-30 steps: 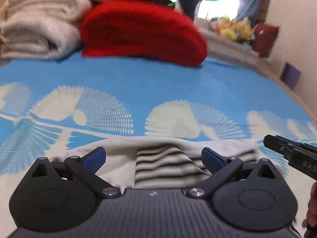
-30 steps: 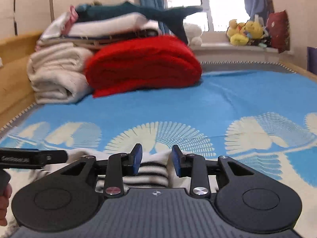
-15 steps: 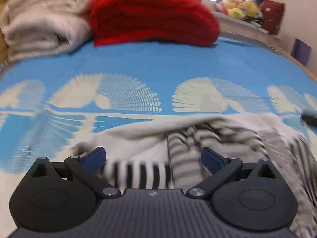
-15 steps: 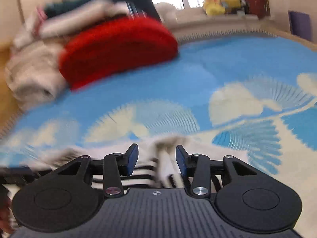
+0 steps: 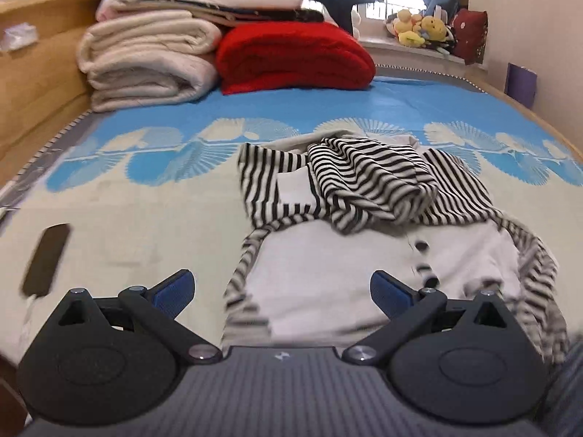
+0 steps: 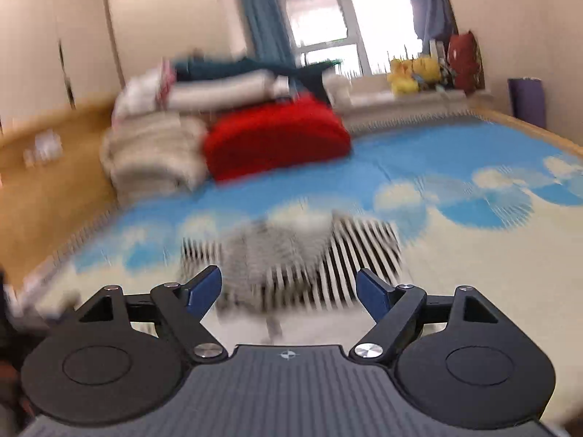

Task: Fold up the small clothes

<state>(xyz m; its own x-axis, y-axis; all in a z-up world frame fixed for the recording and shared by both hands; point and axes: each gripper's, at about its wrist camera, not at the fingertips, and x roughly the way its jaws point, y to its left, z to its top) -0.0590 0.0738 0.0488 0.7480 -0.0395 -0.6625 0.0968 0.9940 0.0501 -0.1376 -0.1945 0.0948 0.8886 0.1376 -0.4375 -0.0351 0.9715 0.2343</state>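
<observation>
Striped garment (image 5: 368,196) bunched on bedspread (image 5: 109,204), lying beyond both jaws, untouched

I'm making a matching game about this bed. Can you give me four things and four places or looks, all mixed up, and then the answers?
Things:
1. striped garment
2. red blanket
3. yellow plush toys
4. left gripper

Places or looks:
A. on the window sill
B. folded, at the far end of the bed
C. jaws wide open, nothing between them
D. crumpled on the bedspread, black and white

Pairs: 1-D, 2-B, 3-A, 4-C
</observation>
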